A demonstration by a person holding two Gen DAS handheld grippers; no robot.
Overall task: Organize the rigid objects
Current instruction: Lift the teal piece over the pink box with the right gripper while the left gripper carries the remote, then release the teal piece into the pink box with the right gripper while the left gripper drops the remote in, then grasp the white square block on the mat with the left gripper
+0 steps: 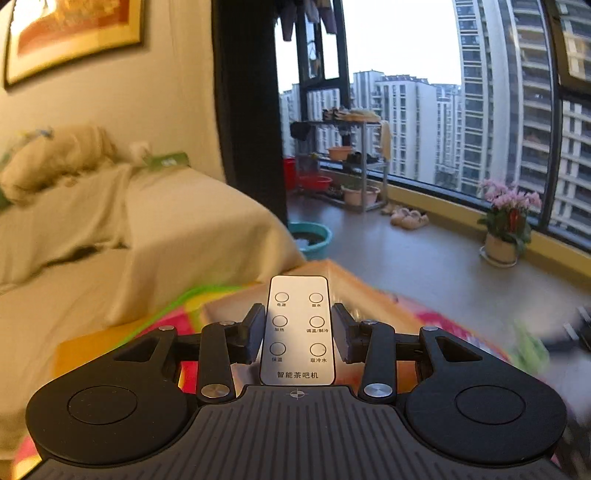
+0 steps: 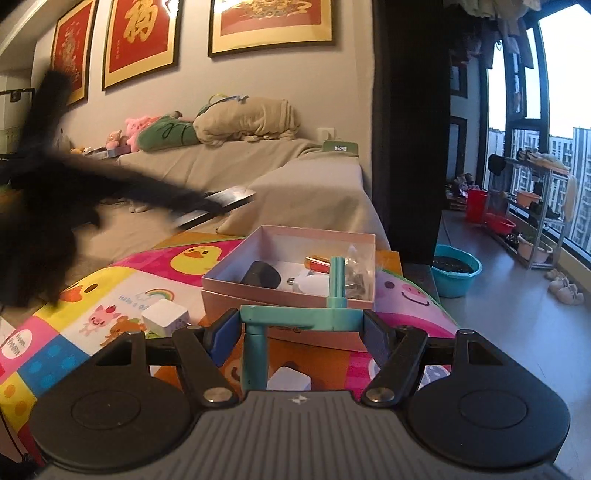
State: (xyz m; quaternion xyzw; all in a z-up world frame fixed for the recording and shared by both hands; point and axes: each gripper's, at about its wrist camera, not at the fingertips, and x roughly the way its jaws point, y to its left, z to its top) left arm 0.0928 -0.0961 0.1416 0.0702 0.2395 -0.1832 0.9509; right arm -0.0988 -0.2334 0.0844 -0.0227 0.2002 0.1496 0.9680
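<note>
Here the left gripper (image 1: 298, 330) clamps a slim silver remote (image 1: 297, 330) flat between its jaws, lifted above the blurred colourful mat (image 1: 177, 325). The right gripper (image 2: 300, 326) pinches a teal plastic bracket (image 2: 295, 317) just before the open pink box (image 2: 236, 286), which holds small items.

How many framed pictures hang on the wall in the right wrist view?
3: red-and-gold framed picture at left, the middle one with a big gold character, the right one cut off by the top edge. More may be hidden.

Home living room (sofa (image 2: 295, 184), balcony (image 1: 424, 243))
</note>
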